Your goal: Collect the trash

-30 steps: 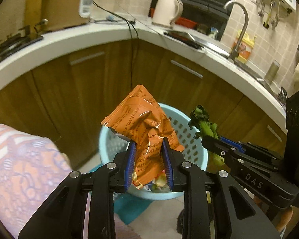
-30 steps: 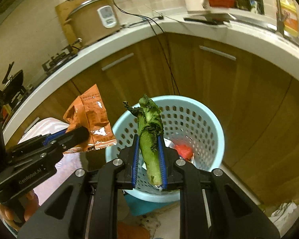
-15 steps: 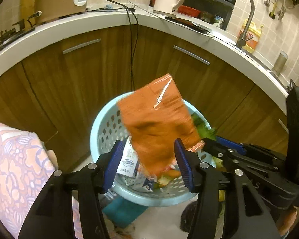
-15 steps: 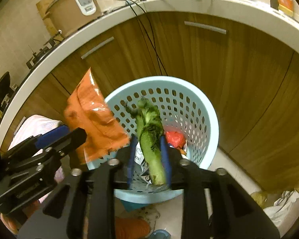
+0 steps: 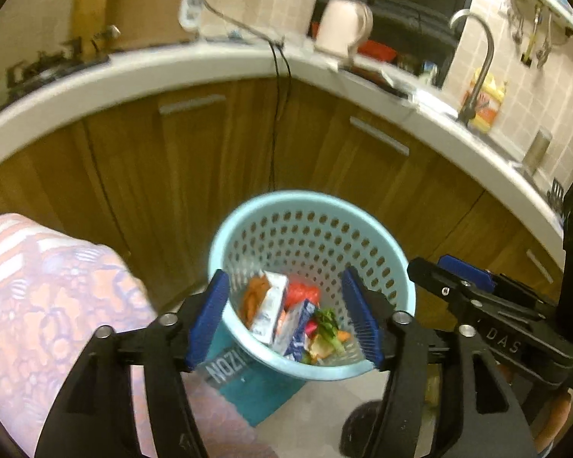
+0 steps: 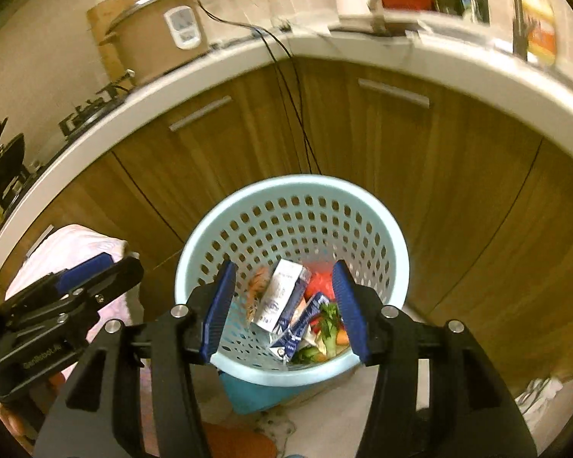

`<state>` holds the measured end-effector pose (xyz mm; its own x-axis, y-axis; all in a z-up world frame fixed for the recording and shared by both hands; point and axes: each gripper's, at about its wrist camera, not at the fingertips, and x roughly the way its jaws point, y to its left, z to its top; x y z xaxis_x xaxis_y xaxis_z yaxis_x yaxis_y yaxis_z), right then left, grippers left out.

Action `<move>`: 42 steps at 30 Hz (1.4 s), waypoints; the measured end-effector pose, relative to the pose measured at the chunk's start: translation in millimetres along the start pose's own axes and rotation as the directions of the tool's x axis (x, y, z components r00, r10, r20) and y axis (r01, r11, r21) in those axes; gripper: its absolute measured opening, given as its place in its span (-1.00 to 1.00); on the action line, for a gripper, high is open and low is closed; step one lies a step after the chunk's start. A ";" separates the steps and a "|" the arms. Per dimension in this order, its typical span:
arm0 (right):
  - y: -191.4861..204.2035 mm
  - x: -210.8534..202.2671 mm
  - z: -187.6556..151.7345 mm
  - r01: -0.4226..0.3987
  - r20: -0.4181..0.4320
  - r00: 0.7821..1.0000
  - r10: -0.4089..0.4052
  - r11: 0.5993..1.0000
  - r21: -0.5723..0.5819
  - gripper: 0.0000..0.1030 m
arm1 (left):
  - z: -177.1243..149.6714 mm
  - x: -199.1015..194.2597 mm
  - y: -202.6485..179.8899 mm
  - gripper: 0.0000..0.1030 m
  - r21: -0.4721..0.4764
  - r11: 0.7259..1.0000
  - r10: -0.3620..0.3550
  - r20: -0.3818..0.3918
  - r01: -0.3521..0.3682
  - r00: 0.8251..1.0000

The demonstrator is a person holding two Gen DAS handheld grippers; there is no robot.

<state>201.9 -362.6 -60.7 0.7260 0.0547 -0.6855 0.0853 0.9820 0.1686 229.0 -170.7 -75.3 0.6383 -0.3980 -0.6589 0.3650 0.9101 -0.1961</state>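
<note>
Both grippers hang spread wide over one pale blue perforated basket (image 5: 382, 244), and neither holds anything. From its own camera, the left gripper (image 5: 284, 318) has its two blue-padded fingers (image 5: 208, 316) parted so that the basket's opening fills the gap between them. The right gripper (image 6: 282, 311) stands likewise, its blue pads (image 6: 347, 309) framing the same basket (image 6: 386, 236) at lower centre of the frame. In the left view the right gripper (image 5: 473, 297) also reaches in from the right edge.

All the trash lies in the bottom of the basket, beyond and between the fingertips. Two white and blue cartons can be counted: a larger carton (image 6: 280, 295) with its long axis running from lower left to upper right, and a smaller carton (image 6: 300, 326) just below it, tilted much the same way. One orange wrapper (image 5: 253, 297) lies against the basket wall at the left of the heap, one red piece (image 5: 301, 293) sits behind the cartons, and one green vegetable stalk (image 6: 329, 324) lies at the right, near the right-hand pad, with scraps under it too jumbled to count.

Behind the basket stand brown wooden cabinets (image 6: 458, 175) under a white countertop (image 6: 477, 72), where one rice cooker (image 6: 156, 38) sits at upper left.
</note>
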 end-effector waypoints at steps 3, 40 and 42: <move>15.4 -17.0 -0.5 0.013 0.054 0.998 -0.012 0.999 -0.034 -0.02 | -2.8 -30.8 3.5 0.39 -0.008 0.999 0.033 0.082 -0.033 0.996; 89.1 -58.7 -23.5 0.079 0.197 0.979 -0.047 0.985 -0.156 0.05 | -32.8 -111.1 37.2 0.65 -0.095 0.969 0.245 0.283 -0.227 0.927; 90.3 -57.7 -23.3 0.080 0.195 0.980 -0.049 0.984 -0.156 0.06 | -32.8 -110.8 34.4 0.66 -0.084 0.970 0.244 0.285 -0.230 0.927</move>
<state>151.8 -272.9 -22.4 0.8404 -0.0295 -0.5412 0.0353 0.9994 0.0003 148.6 -91.5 -32.9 0.8738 -0.1796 -0.4520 0.1506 0.9836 -0.0997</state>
